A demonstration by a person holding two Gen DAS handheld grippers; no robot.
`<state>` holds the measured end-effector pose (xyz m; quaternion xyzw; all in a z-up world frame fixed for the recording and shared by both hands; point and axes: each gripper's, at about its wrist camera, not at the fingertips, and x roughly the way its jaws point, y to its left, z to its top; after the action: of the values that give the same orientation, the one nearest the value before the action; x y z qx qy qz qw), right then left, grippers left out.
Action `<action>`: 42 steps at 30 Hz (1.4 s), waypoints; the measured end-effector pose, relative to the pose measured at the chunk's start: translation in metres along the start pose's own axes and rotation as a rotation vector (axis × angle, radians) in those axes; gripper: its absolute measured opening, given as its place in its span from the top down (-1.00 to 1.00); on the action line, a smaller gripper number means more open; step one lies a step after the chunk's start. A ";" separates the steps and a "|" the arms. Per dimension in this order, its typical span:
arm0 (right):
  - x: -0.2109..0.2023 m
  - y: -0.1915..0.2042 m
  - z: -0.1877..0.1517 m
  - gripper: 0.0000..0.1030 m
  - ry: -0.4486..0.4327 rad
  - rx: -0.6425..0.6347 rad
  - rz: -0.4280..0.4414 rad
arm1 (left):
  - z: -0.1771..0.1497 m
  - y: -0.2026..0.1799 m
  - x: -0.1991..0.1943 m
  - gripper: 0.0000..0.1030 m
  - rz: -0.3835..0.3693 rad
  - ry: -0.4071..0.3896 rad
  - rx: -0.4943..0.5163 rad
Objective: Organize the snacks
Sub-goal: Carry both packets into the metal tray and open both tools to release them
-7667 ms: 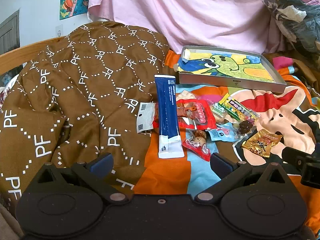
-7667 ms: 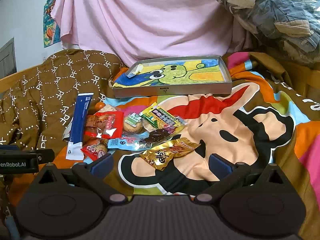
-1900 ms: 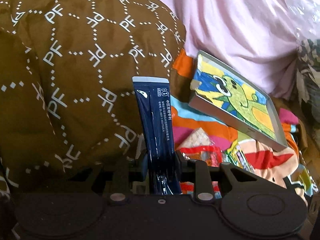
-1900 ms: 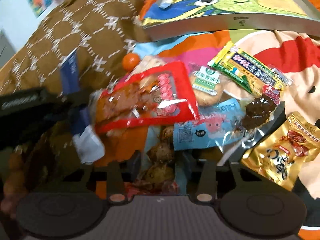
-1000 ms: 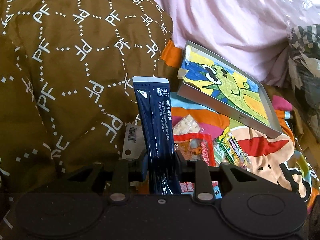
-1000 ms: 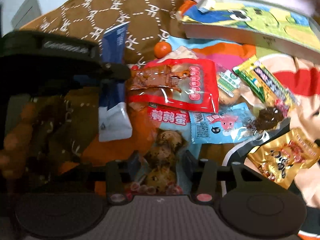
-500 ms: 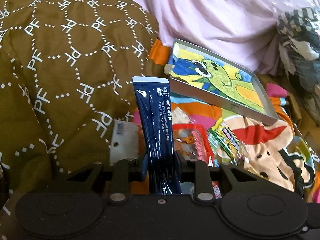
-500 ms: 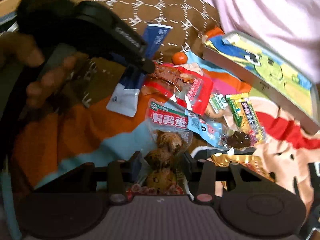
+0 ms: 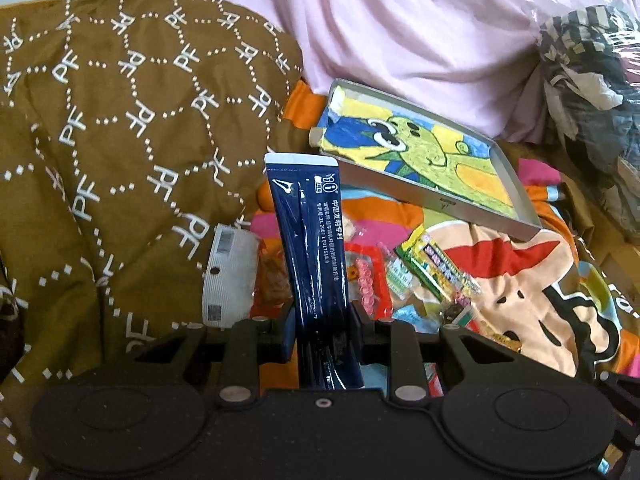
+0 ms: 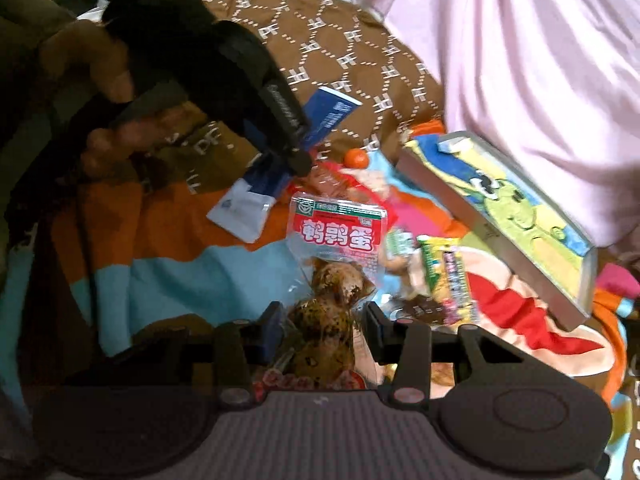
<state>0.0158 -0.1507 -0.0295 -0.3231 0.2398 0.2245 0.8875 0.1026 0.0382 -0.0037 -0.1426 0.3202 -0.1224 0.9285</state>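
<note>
My left gripper [image 9: 322, 326] is shut on a long dark blue packet [image 9: 310, 232], which stands upright between the pads. In the right wrist view the same blue packet [image 10: 326, 114] sticks out past the left gripper's black body, held by a person's hand [image 10: 108, 76]. My right gripper [image 10: 322, 328] is shut on a clear packet of brown quail eggs [image 10: 336, 280] with a red and green label, lifted above the bedspread. A grey metal tray [image 9: 472, 210] with a green cartoon drawing lies at the back right. More snack packets [image 9: 436, 268] lie in a heap below it.
A brown quilt with white letters [image 9: 120, 120] is bunched up at the left. Pink cloth [image 9: 420, 32] hangs behind the tray. A small orange fruit [image 10: 356, 157] lies by the quilt. A bag of clothes [image 9: 592, 80] sits far right. The colourful bedspread [image 9: 532, 292] covers the bed.
Both grippers have kept their packets and risen slightly. The right gripper rolled and swung, so the tray now slants at the right and the left gripper's hand fills the upper left.
</note>
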 end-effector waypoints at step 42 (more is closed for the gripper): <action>0.161 -0.261 0.035 0.04 -0.037 0.339 -0.306 | 0.180 -0.111 0.229 0.44 -0.051 -0.025 0.088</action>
<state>0.2959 -0.2682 0.0238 -0.1977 0.2060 0.0499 0.9571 0.3763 -0.1048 0.0420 -0.1110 0.2989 -0.1581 0.9345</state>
